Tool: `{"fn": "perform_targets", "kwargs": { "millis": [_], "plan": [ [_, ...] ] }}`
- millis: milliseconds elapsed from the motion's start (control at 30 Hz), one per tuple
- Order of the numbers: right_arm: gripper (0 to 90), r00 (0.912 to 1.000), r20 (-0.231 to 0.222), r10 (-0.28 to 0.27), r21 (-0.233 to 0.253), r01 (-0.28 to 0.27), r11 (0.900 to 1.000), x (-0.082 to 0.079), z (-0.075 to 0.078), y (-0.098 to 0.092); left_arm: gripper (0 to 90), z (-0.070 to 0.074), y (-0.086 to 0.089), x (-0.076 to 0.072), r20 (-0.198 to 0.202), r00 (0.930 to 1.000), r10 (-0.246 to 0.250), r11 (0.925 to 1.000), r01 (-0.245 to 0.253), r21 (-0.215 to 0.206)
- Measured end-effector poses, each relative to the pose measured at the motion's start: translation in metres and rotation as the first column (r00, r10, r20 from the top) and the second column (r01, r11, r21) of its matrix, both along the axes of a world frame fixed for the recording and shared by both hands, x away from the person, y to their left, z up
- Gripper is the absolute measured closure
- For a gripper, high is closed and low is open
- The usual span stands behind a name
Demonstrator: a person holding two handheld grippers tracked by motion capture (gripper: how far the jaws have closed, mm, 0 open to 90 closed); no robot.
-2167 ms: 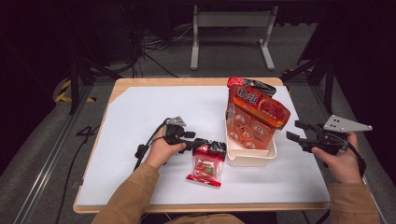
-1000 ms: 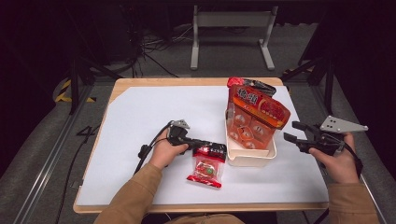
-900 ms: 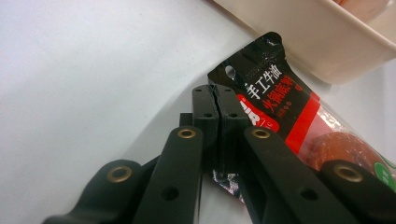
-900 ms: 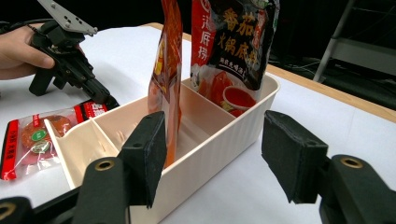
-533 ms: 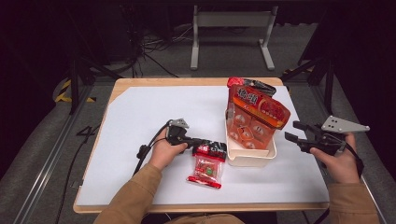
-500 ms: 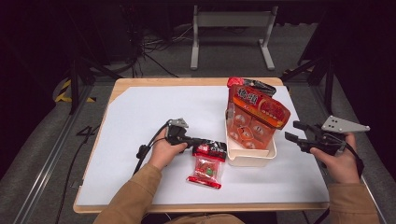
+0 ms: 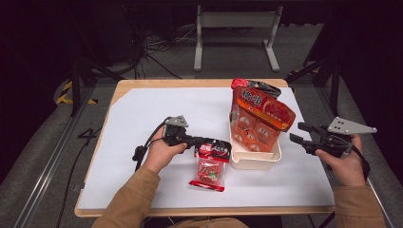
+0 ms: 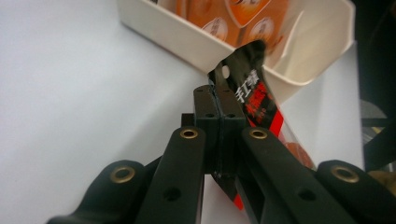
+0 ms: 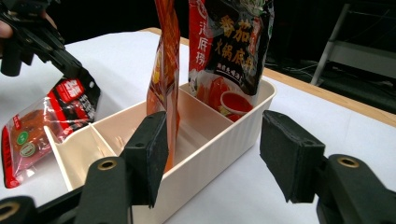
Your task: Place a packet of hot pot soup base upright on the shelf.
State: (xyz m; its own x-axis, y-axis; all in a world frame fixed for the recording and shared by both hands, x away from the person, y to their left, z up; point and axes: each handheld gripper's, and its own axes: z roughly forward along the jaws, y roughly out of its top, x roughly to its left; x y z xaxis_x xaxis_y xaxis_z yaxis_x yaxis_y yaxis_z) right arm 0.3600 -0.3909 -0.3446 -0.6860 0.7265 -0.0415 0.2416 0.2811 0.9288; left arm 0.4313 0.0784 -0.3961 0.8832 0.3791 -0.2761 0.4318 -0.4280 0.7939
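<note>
- The small red snack packet (image 7: 210,164) lies on the white table (image 7: 142,114) just in front of the cream divided tray (image 7: 254,159). Its black top edge is lifted and close to the tray's near wall; whether they touch cannot be told.
- The left gripper (image 7: 202,142) has its jaws pressed together on that black top edge, right beside the hang hole, as the left gripper view shows on the packet (image 8: 252,98).
- In the right gripper view the packet (image 9: 44,126) hangs from the left gripper (image 9: 70,63), its lower end resting on the table.
- The tray (image 9: 210,140) has three compartments. A tall orange pouch (image 7: 259,121) stands upright in the middle one.
- A dark tomato soup-base pouch (image 9: 231,46) stands in the far compartment, behind the orange pouch.
- The near compartment, next to the packet, holds nothing.
- The right gripper (image 7: 299,135) is held to the right of the tray, off its side, jaws wide apart and holding nothing.
</note>
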Motion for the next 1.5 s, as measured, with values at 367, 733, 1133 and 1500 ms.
{"fn": "perform_targets", "kwargs": {
  "millis": [367, 733, 1133, 1500],
  "plan": [
    [43.8, 1.0000, 0.005, -0.005, 0.017, 0.004, 1.000, 0.000, 0.001, -0.002, 90.0, 0.031, 0.011, -0.020, 0.058, 0.9973, -0.045, 0.9974, 0.048, -0.055],
    [44.2, 1.0000, 0.000, 0.001, 0.025, -0.001, 1.000, 0.002, 0.000, -0.002, 90.0, 0.055, 0.015, -0.039, 0.114, 0.9864, -0.119, 0.9898, 0.127, -0.066],
    [44.8, 0.9998, -0.016, 0.007, 0.036, -0.007, 0.999, 0.003, -0.003, -0.002, 90.0, 0.070, 0.023, -0.048, 0.159, 0.9789, -0.128, 0.9838, 0.146, -0.104],
    [45.4, 0.9996, -0.030, 0.001, 0.034, 0.000, 0.999, 0.006, -0.008, -0.003, 90.0, 0.081, 0.027, -0.052, 0.208, 0.9731, -0.099, 0.9742, 0.137, -0.179]
  ]
}}
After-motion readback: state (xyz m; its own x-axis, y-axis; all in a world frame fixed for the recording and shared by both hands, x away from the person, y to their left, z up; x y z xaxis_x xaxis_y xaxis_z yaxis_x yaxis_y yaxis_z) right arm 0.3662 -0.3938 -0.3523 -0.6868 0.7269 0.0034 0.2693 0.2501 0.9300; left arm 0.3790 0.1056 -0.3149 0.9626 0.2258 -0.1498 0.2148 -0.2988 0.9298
